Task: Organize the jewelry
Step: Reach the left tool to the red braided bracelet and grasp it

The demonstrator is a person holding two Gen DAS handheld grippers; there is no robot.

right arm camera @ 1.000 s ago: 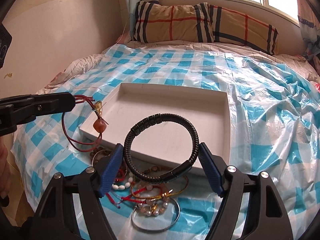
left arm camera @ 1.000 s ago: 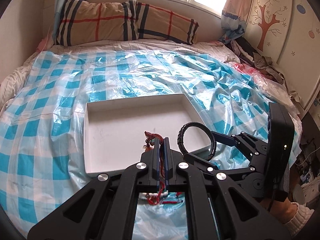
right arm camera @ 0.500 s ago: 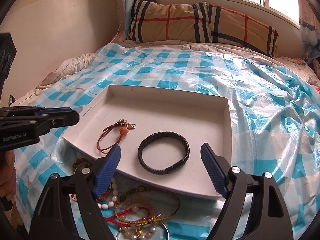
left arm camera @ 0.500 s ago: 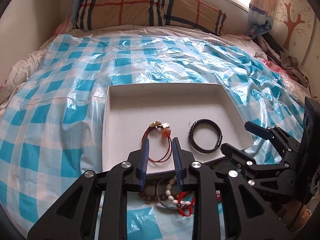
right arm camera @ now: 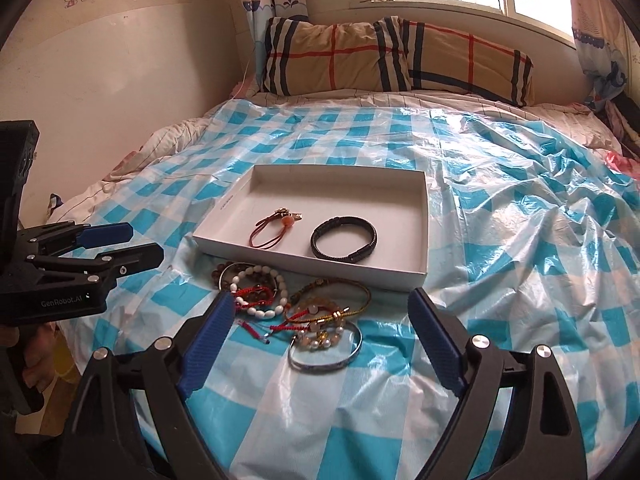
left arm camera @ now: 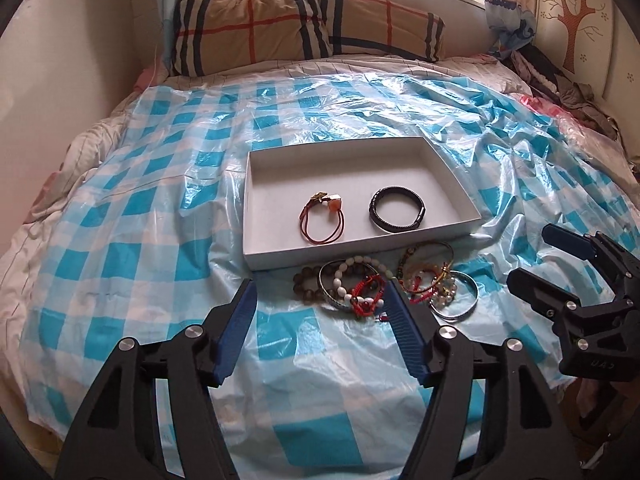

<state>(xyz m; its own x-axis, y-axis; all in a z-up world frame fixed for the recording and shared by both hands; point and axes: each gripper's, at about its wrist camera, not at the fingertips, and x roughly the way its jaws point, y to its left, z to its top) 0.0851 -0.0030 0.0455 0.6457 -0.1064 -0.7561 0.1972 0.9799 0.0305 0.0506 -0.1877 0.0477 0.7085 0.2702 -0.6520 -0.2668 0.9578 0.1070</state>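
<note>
Now, with the left gripper [left arm camera: 322,312] and right gripper [right arm camera: 320,322] both opening and empty, isolate one bracelet from the tangled pile [right arm camera: 296,304] before lifting toward the white tray [right arm camera: 424,236].

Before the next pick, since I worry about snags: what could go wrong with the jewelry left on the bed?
The bracelet pile is tangled, so pulling a red cord may drag neighbours along. The plastic sheet is loose and crinkled; closing fingers could pinch it. The white tray sits right beside the pile and might get nudged.
</note>
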